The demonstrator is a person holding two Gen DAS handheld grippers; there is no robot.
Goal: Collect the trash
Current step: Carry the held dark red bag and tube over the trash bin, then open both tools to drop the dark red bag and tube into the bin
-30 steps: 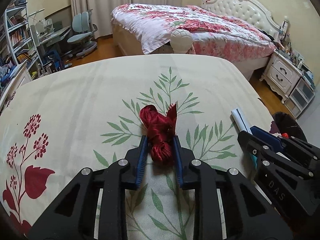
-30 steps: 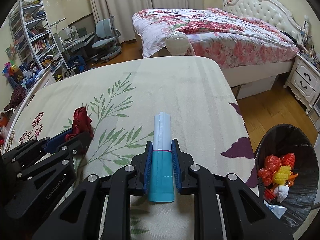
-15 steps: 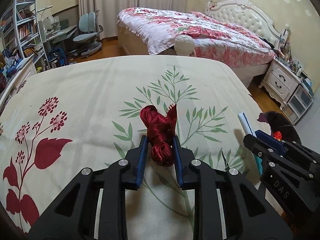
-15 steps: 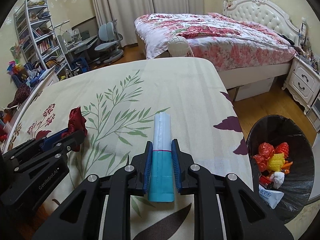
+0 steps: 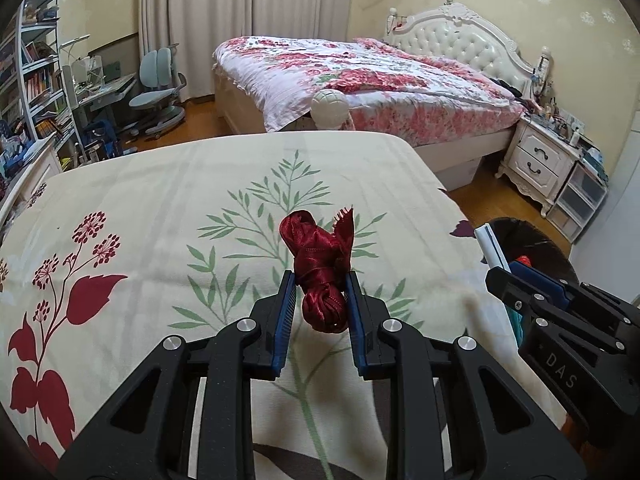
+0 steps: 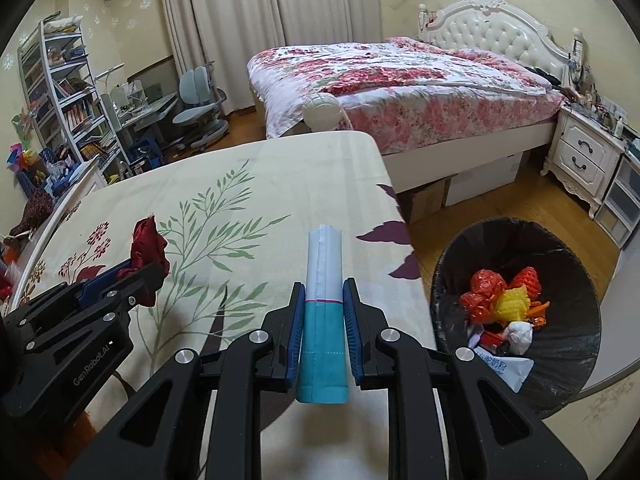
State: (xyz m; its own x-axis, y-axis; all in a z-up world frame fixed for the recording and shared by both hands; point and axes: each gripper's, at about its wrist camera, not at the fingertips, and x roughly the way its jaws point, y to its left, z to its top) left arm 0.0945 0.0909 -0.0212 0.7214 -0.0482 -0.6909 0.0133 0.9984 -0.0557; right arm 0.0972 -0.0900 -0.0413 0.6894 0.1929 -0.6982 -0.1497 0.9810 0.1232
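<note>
My left gripper (image 5: 320,280) is shut on a crumpled dark red ribbon (image 5: 320,256) and holds it above the leaf-patterned sheet (image 5: 180,208). The ribbon also shows at the left of the right wrist view (image 6: 148,248). My right gripper (image 6: 323,292) is shut on a folded white and teal wrapper (image 6: 324,280), held above the sheet near its right edge. The wrapper's tip shows in the left wrist view (image 5: 490,244). A black-lined trash bin (image 6: 560,256) with colourful trash inside stands on the floor to the right, below the right gripper.
A bed with a floral quilt (image 6: 400,76) stands beyond the sheet-covered surface. A white nightstand (image 6: 584,160) is at the far right. A desk, blue chairs (image 6: 200,108) and bookshelves (image 6: 68,92) fill the far left. Wooden floor (image 6: 500,204) lies between bed and bin.
Both grippers have risen and drawn back with their loads still held. The trash bin now sits closer and larger on the right in the right wrist view.
</note>
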